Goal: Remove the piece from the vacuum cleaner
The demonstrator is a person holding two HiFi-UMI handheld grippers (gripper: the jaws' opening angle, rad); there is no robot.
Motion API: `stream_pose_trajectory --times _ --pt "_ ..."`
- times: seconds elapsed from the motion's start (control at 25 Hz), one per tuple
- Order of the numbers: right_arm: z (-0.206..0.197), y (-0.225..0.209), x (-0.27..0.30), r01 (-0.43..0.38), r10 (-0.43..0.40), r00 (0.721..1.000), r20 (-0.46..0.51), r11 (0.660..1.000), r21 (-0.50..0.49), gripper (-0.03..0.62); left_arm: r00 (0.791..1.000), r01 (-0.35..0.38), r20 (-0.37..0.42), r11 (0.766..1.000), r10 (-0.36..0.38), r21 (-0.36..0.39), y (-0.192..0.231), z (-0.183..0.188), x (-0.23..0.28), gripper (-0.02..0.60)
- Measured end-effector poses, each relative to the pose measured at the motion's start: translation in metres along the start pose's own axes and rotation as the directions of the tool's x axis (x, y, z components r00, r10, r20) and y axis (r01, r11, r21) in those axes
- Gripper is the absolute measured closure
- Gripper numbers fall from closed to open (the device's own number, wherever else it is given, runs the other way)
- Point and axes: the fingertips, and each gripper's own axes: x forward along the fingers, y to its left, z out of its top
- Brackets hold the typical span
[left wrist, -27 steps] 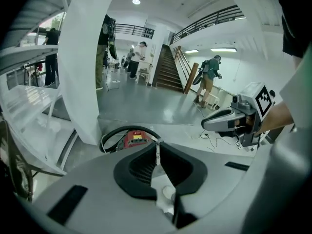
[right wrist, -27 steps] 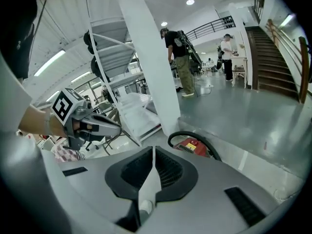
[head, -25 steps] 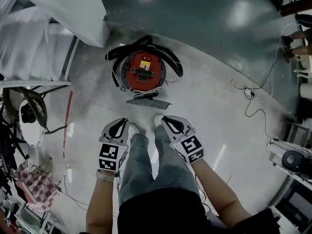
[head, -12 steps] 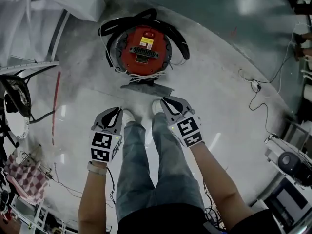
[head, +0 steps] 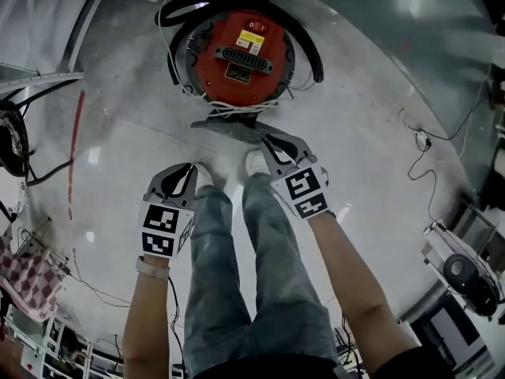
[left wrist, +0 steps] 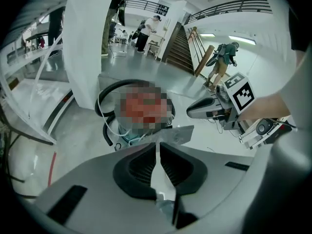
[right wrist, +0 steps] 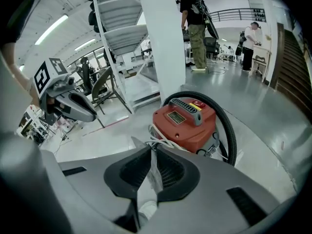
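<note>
Left gripper point(head: 187, 172) and right gripper point(head: 270, 143) — two units, jaws of each closed together, nothing clamped. One grey flat piece point(head: 233, 129) lies on the floor point(head: 379, 172) just beyond the right jaws, just beside one red vacuum cleaner point(head: 241, 54) — one black hose point(head: 309, 46) curves round it.

- A white pillar point(right wrist: 163, 43) is seen well ahead of the right jaws.
- A red stripe point(head: 73, 152) is marked on the floor point(head: 371, 188), left of the left jaws.
- A thin cable point(head: 423, 140) is laid well right of the right jaws.
- A checked cloth point(head: 31, 279) is seen far left, behind the left jaws.
</note>
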Motion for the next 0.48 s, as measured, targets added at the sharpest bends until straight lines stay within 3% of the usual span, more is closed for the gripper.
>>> stream_pose_trajectory --times 0.48 --pt "-0.024 -0.012 0.066 -0.056 0.052 0.994 -0.091 0.998 -0.041 0.519 0.998 0.009 -0.065 0.999 -0.012 -0.046 0.007 -0.044 0.026 0.558"
